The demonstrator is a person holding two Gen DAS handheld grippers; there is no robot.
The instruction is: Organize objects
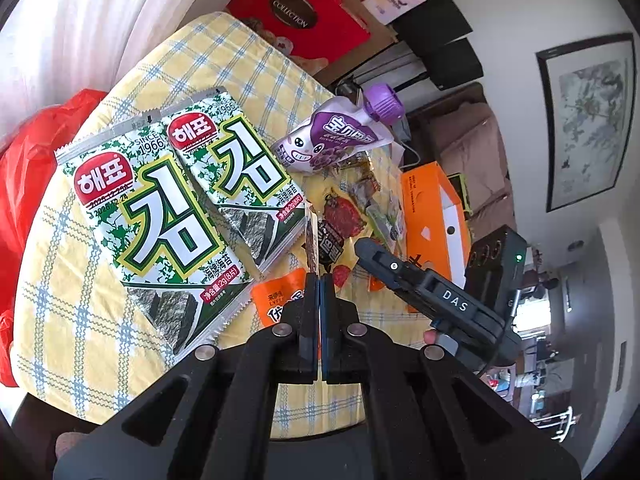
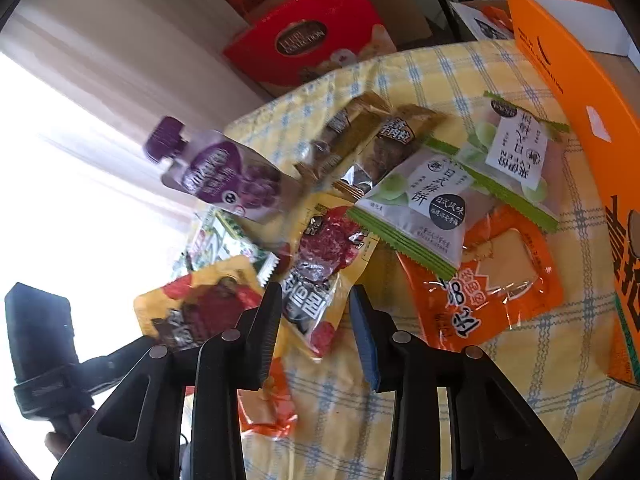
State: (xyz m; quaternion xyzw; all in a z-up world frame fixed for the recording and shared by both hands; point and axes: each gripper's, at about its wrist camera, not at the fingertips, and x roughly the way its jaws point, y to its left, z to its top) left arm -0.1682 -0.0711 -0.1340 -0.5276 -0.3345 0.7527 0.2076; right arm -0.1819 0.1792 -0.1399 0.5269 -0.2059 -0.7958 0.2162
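Note:
Two green seaweed packs [image 1: 156, 216] [image 1: 240, 176] lie side by side on the yellow checked tablecloth [image 1: 80, 320]. A purple spouted pouch [image 1: 332, 140] lies beyond them; it also shows in the right wrist view [image 2: 224, 176]. My left gripper [image 1: 319, 280] is shut on the edge of a yellow meat snack pack [image 1: 312, 240], seen edge-on; it shows in the right wrist view [image 2: 200, 308]. My right gripper [image 2: 314, 300] is open, its fingers either side of a second yellow meat snack pack [image 2: 324, 264]. It shows in the left wrist view [image 1: 370, 246].
White-green cake packs [image 2: 420, 204] [image 2: 516, 152], brown bar packs [image 2: 360, 140] and an orange pack [image 2: 488, 280] lie to the right. An orange box [image 2: 580, 92] stands at the table's right edge. A red gift box [image 2: 308, 36] sits behind. A red bag [image 1: 24, 184] is left.

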